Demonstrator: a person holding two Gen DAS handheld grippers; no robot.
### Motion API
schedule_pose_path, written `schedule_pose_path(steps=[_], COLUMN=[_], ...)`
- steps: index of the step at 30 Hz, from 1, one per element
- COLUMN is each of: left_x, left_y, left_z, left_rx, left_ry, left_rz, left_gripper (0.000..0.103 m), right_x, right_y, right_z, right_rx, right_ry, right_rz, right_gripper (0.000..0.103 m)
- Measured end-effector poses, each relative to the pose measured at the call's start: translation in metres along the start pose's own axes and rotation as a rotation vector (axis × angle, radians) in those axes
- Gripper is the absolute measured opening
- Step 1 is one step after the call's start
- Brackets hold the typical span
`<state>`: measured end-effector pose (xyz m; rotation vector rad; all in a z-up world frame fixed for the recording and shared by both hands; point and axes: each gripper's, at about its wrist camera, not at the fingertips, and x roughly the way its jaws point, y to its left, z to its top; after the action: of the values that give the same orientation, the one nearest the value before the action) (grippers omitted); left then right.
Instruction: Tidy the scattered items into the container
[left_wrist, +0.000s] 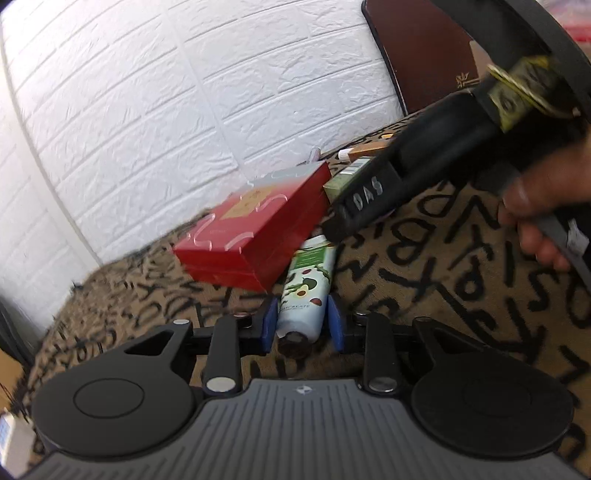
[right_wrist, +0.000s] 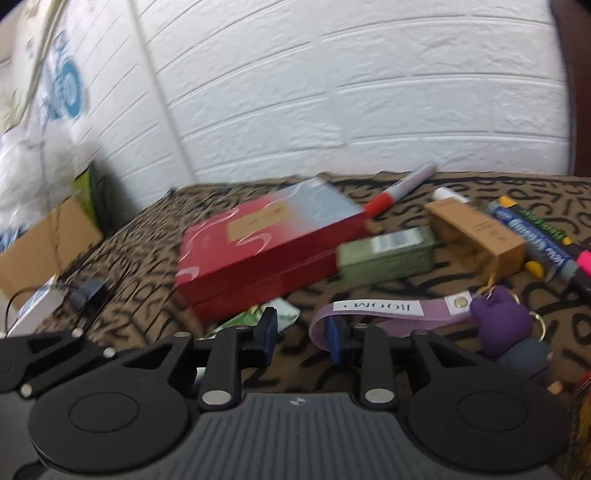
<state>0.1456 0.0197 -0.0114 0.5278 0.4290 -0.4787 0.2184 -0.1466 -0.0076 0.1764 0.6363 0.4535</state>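
Left gripper (left_wrist: 301, 321) down low over the letter-print cloth (left_wrist: 443, 295), blue pads either side of the lotion tube (left_wrist: 306, 291), cap end toward the camera. Jaws look snug against the tube's sides; whether truly clamped or just bracketing, cannot tell. Tube lying flat, its far end tucked against the red box (left_wrist: 258, 236). Soft plastic, likely light and squashy: best taken near the firm cap shoulder, not the yielding middle, or it may bulge and slip on that glossy skin.

Over on the right gripper (right_wrist: 301, 336): jaws apart, nothing between them, hovering just short of the lilac strap (right_wrist: 376, 314) with its purple charm (right_wrist: 498, 317). Floppy thing, probably; a pinch on the flat strap should serve better than the rounded charm.

Green carton (right_wrist: 388, 258), tan carton (right_wrist: 476, 232) and markers (right_wrist: 535, 236) scattered beyond. No open container evident; the red box shut, possibly it.
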Motion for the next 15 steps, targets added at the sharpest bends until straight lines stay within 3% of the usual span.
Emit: schedule_pose_path(steps=[7,15], left_x=[-0.04,-0.116], left_y=[-0.001,-0.017], left_z=[-0.021,-0.068], left_rx=[-0.032,0.036], left_ry=[0.028,0.039], left_rz=[0.002,-0.016], left_gripper=[0.029,0.027], right_x=[-0.021,-0.087], right_y=[0.042,0.082], right_z=[-0.027,-0.084], right_rx=[-0.117,-0.141], right_ry=[0.08,0.145], right_rz=[0.087,0.244], right_gripper=[0.029,0.029])
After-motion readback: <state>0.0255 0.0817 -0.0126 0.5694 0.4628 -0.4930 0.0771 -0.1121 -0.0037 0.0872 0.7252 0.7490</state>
